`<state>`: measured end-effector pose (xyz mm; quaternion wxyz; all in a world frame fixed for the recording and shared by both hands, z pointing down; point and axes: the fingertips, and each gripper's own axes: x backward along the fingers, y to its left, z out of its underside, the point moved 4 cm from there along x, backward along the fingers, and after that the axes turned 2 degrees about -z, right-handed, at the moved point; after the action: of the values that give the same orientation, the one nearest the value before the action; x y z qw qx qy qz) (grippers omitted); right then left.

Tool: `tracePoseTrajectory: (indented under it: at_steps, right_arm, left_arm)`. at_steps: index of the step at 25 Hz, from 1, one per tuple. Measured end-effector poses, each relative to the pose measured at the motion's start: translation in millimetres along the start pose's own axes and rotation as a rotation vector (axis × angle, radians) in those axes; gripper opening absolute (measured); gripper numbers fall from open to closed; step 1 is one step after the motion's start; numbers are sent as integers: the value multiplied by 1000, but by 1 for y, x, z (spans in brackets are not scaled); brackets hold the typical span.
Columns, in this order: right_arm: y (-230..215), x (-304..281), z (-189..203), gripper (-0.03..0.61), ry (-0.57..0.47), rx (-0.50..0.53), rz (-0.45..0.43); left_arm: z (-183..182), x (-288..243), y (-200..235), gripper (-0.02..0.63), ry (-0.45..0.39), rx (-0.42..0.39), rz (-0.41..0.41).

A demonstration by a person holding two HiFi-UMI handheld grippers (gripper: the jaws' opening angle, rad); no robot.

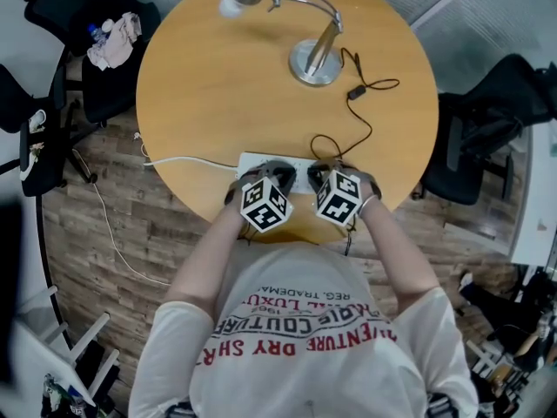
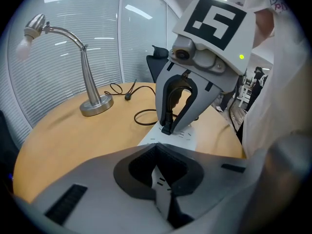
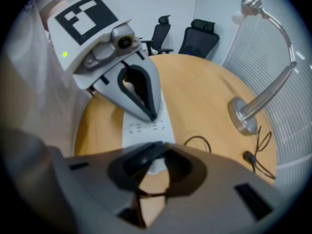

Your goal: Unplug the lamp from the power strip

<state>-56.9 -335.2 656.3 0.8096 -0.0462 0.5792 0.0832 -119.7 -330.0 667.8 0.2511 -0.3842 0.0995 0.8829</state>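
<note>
Left gripper view showed the right tool (image 2: pixel 171 129) clamped on the black plug (image 2: pixel 168 120) in the white power strip (image 2: pixel 188 138); the left tool (image 2: pixel 157 148), closed, pressed down beside it.

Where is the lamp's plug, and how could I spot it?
Find the round wooden table, then the flat white power strip near the person's edge of it. The small black plug stands on that strip, nipped between the jaws of the right gripper. The sockets beside it are bare, and a thin black cord loops away from it.
</note>
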Motion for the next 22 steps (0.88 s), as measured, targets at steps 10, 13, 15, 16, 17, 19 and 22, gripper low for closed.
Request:
tracePoseTrajectory:
  at_steps: [10, 13, 15, 16, 17, 19, 22]
  right_arm:
    - [-3, 2, -1, 77, 82, 68, -31]
    - [-2, 5, -2, 74, 81, 80, -27]
    - [-2, 8, -3, 72, 83, 92, -22]
    - [-2, 8, -3, 72, 89, 96, -22]
    - [-2, 8, -3, 71, 95, 99, -22]
    - [-1, 7, -3, 71, 109, 101, -26]
    - [1, 7, -2, 71, 131, 101, -23]
  left_arm:
    - [-1, -2, 2, 29, 22, 42, 35]
    - [-2, -1, 3, 29, 18, 49, 42]
    - [-2, 0, 4, 29, 12, 59, 45]
    - [-3, 0, 4, 29, 12, 62, 45]
    - [-3, 0, 5, 29, 15, 62, 43]
    - [-3, -2, 3, 29, 23, 50, 38]
    - [-3, -3, 1, 29, 26, 46, 37]
